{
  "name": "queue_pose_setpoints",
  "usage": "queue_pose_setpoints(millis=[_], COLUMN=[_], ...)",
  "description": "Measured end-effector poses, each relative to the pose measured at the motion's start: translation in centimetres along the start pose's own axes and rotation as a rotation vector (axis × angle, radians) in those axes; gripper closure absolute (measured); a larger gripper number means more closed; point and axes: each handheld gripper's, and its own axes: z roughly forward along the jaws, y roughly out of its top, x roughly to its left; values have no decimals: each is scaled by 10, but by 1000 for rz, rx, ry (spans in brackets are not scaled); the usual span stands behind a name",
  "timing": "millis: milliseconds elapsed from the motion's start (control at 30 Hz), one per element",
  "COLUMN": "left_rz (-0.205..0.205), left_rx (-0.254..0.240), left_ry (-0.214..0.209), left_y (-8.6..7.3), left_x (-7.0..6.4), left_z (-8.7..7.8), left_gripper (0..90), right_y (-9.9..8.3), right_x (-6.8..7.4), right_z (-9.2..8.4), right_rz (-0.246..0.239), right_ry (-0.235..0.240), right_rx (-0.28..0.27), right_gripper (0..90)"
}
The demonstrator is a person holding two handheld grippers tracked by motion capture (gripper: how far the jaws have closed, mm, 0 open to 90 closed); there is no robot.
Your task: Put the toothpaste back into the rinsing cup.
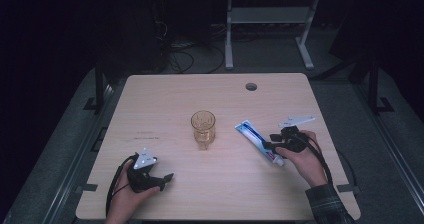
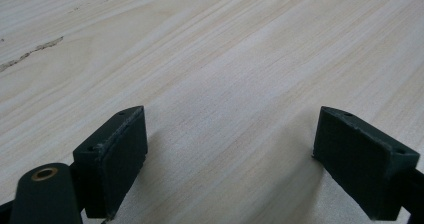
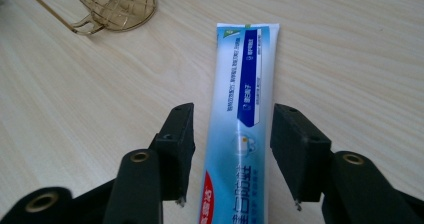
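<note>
High view: at the near left of the wooden table [image 1: 150, 94] the person's left hand [image 1: 125, 196] holds the left gripper [image 1: 165, 180], low over the table surface, with a grey three-cornered plate on its top and a black cable looping at its left side. Left gripper view: its two black jaws are spread wide, with bare light wood between them and nothing held, so this gripper is released.

At the near right, a little farther than the left hand, the right hand [image 1: 305, 159] comes in with a plaid sleeve [image 1: 327, 204] and holds the right gripper [image 1: 266, 146], which points to the left and reaches the toothpaste tube [image 1: 257, 141]. The tube is white and blue, lies flat on the table, and goes diagonally from its cap end near the hand to its flat end farther and to the left. Right gripper view: the jaws stand on both sides of the tube [image 3: 240, 134], one on each side of its middle part, with a narrow gap on each side, so the gripper is around the tube but not yet clenched on it.

Farther, near the middle of the table, an amber glass cup [image 1: 203, 129] with a cut pattern stands upright, apart from the tube. At the far side of the table there is a round cable hole [image 1: 251, 87].
</note>
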Motion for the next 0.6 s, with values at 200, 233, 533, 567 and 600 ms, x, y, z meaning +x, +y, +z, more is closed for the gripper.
queue_pose_setpoints(millis=[200,233,533,567,600], left_rz=[-1,0,0,-1,0], left_rx=[0,0,0,0,0], left_ry=[0,0,0,-1,-1], left_y=[0,0,0,0,0], left_x=[0,0,0,0,0], left_z=[0,0,0,0,0], left_gripper=[133,133,133,133,133], right_y=[4,5,15,16,18], right_x=[-6,-8,-13,-13,-13], right_z=[7,9,23,25,27], right_rz=[20,15,14,14,7], right_ry=[-12,-12,-15,-15,-19], right_rx=[-7,0,14,20,33], right_gripper=[447,430,394,390,384])
